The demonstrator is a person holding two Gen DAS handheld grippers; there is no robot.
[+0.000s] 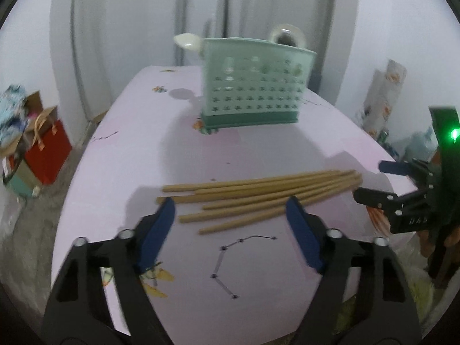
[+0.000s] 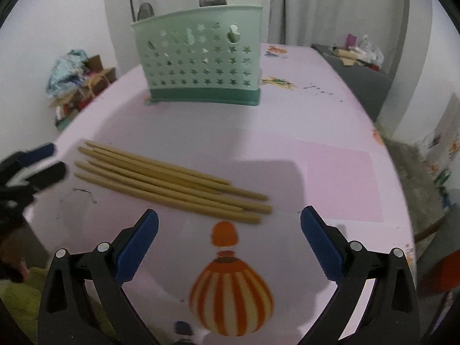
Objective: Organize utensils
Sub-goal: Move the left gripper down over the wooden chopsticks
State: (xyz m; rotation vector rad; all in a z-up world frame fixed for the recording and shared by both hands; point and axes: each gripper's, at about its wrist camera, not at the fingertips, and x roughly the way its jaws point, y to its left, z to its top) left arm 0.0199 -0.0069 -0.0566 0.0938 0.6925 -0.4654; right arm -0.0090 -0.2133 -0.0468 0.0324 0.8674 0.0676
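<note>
table cover: pink cloth (image 2: 316, 143), balloon print (image 2: 230, 290)
floor left: red bag (image 1: 47, 155)
behind: white curtains (image 2: 330, 5)

Table (image 2: 330, 132) with a pale pink cover printed with scattered motifs: a striped orange balloon (image 2: 230, 296) at 6 o'clock in the right wrist view, and a dotted line figure (image 1: 230, 261) at 6 o'clock in the left wrist view. A loose row of tan chopsticks (image 2: 172, 182) lay flat on the cover, side by side and touching, at about 9 o'clock of that view's centre. A green perforated caddy (image 2: 201, 63) stood upright on the cover at 12 o'clock, well apart from the chopsticks.
</note>
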